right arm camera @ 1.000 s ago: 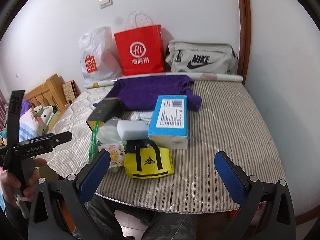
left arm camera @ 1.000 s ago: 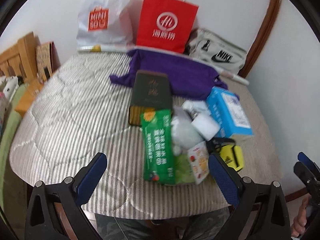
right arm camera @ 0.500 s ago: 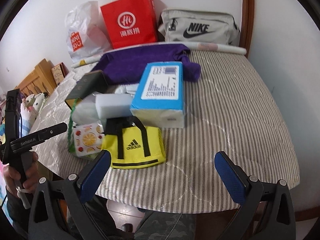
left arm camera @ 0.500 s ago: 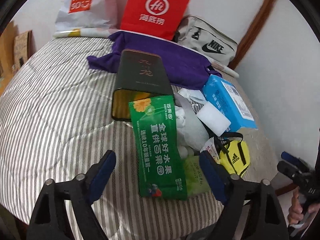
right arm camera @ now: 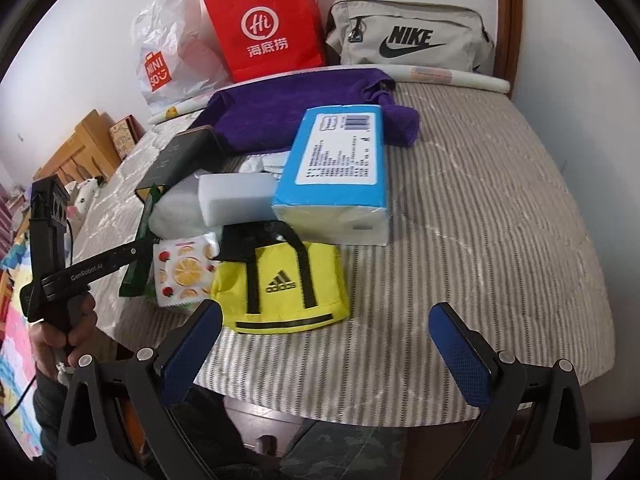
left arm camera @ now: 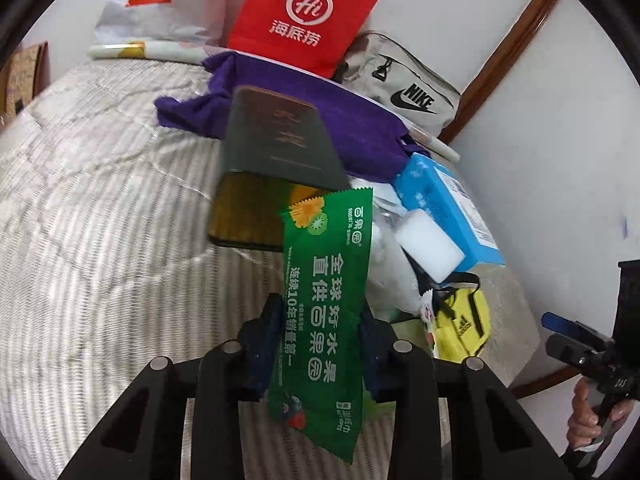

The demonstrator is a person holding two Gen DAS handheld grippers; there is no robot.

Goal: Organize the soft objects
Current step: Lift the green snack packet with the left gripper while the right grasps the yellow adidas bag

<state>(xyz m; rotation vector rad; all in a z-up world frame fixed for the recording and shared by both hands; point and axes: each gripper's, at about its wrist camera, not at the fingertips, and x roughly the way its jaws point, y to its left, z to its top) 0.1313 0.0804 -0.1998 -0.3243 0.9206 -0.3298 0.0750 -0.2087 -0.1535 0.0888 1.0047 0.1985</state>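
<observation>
A green wet-wipes pack (left arm camera: 324, 312) lies on the striped bed (left arm camera: 100, 240), overlapping a dark box (left arm camera: 276, 148). My left gripper (left arm camera: 318, 344) is closing, and its blue pads touch the pack's two long edges. From the right wrist view the pack (right arm camera: 138, 256) looks tilted in that gripper (right arm camera: 134, 250). Beside it are a fruit-print pack (right arm camera: 184, 272), a white foam block (right arm camera: 236, 196), a blue tissue pack (right arm camera: 340, 160) and a yellow Adidas bag (right arm camera: 288, 284). My right gripper (right arm camera: 326, 344) stands open and empty over the bed's near edge, just in front of the yellow bag.
A purple cloth (right arm camera: 296, 100) lies behind the pile. Against the wall stand a white Miniso bag (right arm camera: 168, 52), a red paper bag (right arm camera: 264, 28) and a grey Nike pouch (right arm camera: 408, 36). Bare striped bedding (right arm camera: 480, 220) spreads to the right. A person's hand (right arm camera: 64, 332) holds the left gripper.
The left gripper has come down onto the green pack and its jaws have narrowed from wide open to the pack's edges. The right gripper has sunk toward the yellow bag, still open.
</observation>
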